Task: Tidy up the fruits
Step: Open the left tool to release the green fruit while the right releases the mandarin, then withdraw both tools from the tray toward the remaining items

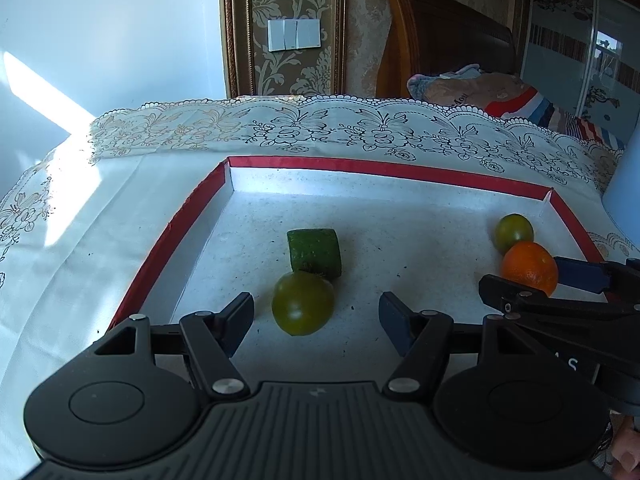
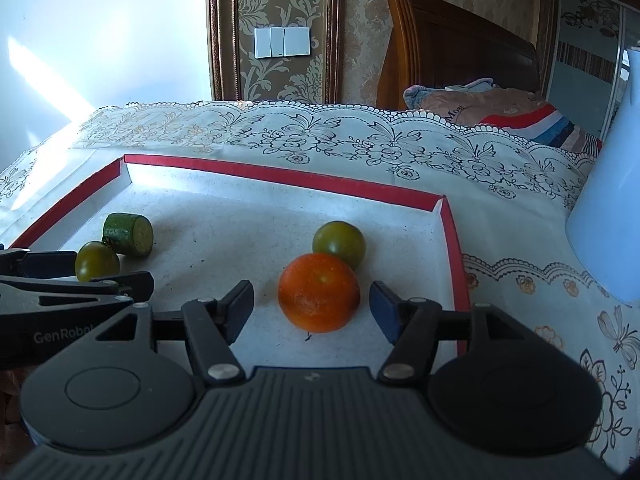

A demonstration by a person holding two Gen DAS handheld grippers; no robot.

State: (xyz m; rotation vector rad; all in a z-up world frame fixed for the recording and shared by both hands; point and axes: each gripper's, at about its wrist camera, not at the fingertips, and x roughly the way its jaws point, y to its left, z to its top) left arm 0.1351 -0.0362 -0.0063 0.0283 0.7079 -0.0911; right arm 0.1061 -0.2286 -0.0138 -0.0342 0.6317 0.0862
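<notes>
A shallow tray with a red rim point(image 1: 384, 168) point(image 2: 280, 176) lies on the lace tablecloth. My left gripper point(image 1: 316, 320) is open around a green tomato point(image 1: 303, 303) point(image 2: 97, 261), with a gap between the fruit and each pad. A cut piece of cucumber point(image 1: 314, 254) point(image 2: 128, 234) lies just behind that tomato, touching it. My right gripper point(image 2: 312, 306) is open around an orange point(image 2: 319, 291) point(image 1: 529, 266), and its pads stand clear of the peel. A second green tomato point(image 2: 339, 243) point(image 1: 514, 233) rests against the back of the orange.
A pale blue-white vessel point(image 2: 608, 200) point(image 1: 624, 200) stands just right of the tray on the tablecloth point(image 1: 320, 128). Behind the table are a wooden headboard point(image 2: 440, 40) and bedding. Inside the tray, bare floor lies between the two fruit groups.
</notes>
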